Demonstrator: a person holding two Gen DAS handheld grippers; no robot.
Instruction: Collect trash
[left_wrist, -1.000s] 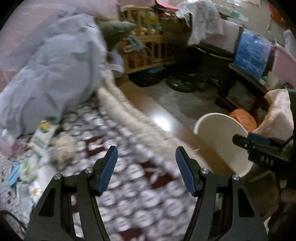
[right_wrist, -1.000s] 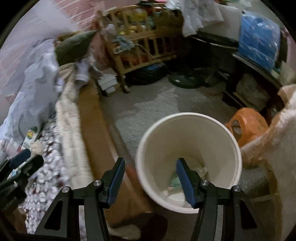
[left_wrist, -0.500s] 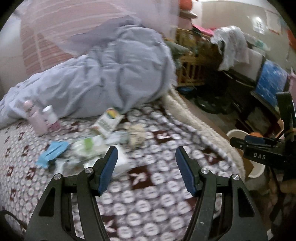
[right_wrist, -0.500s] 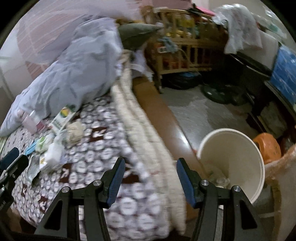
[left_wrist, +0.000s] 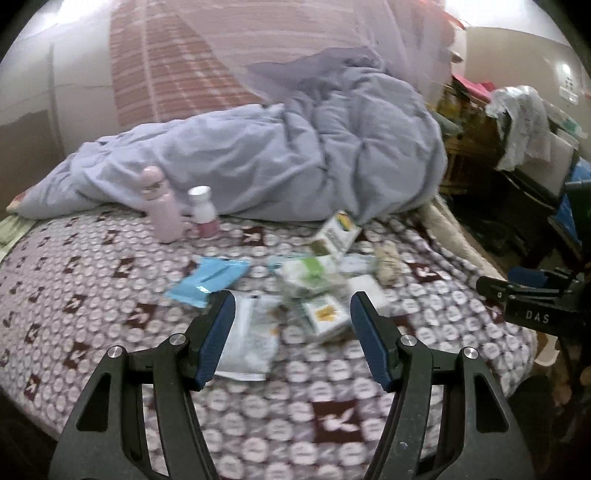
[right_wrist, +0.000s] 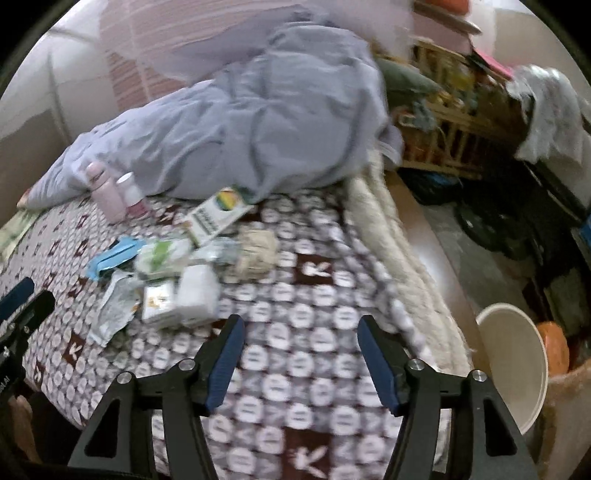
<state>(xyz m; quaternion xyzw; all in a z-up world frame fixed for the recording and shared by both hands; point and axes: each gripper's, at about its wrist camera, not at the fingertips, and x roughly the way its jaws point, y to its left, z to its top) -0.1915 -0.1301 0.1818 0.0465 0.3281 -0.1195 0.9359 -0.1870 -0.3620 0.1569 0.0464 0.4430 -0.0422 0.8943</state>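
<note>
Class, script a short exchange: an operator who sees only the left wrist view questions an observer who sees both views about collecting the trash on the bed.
Operator: I see wrappers ahead of the left gripper. Where is the bin?
Observer: A white bucket stands on the floor beside the bed's edge, to the right of the right gripper.
Operator: Is that gripper carrying anything?
Observer: No. Its jaws are open with nothing between them, over the patterned blanket.

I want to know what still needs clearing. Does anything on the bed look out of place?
Yes. A heap of trash lies scattered on the patterned blanket: wrappers, a blue packet, small cartons and a crumpled wad. None is in the white bin, which stands on the floor beside the bed.
</note>
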